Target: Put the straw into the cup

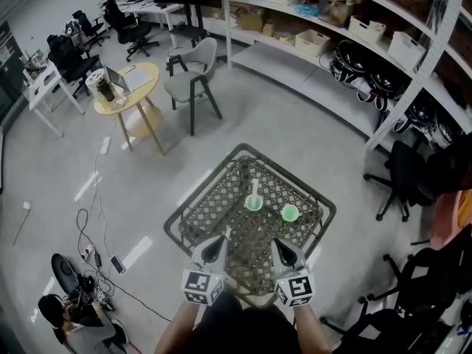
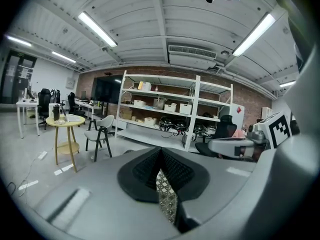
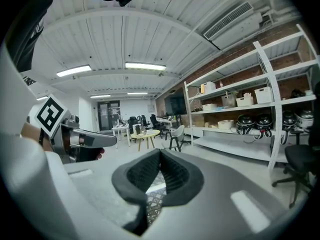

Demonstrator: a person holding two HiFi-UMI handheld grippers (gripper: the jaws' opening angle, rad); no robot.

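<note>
Left fingers (image 2: 145,170) are pressed together at the tips, nothing pinched between them in the left gripper view, only the bench's metal lattice showing through the slit below. Right fingers (image 3: 178,175) are the same: tips closed, empty, lattice beneath.

The left gripper (image 1: 220,242) and the right gripper (image 1: 281,245) hover side by side over the near edge of the bench (image 1: 178,226), each pointing toward the far side, with a marker cube (image 1: 203,287) at the near end of each. Each gripper's own view catches the other alongside. In the head view a short pale sliver shows just past the left tips, too small to tell what it is.

Out on the bench are two green cups. The left cup (image 1: 254,203) sits near the middle, and a white straw (image 1: 255,188) stands in it, leaning a touch to the far side. The right cup (image 1: 290,213) is just beside it, slightly nearer, with no straw in it. Both cups are apart from the grippers.

Further out there's a grey chair (image 1: 193,80) and a round yellow table (image 1: 125,88) at far left, long shelves (image 1: 354,46) along the far right wall, a black office chair (image 1: 402,175) at right, and a person seated on the floor (image 1: 74,323) at near left.
</note>
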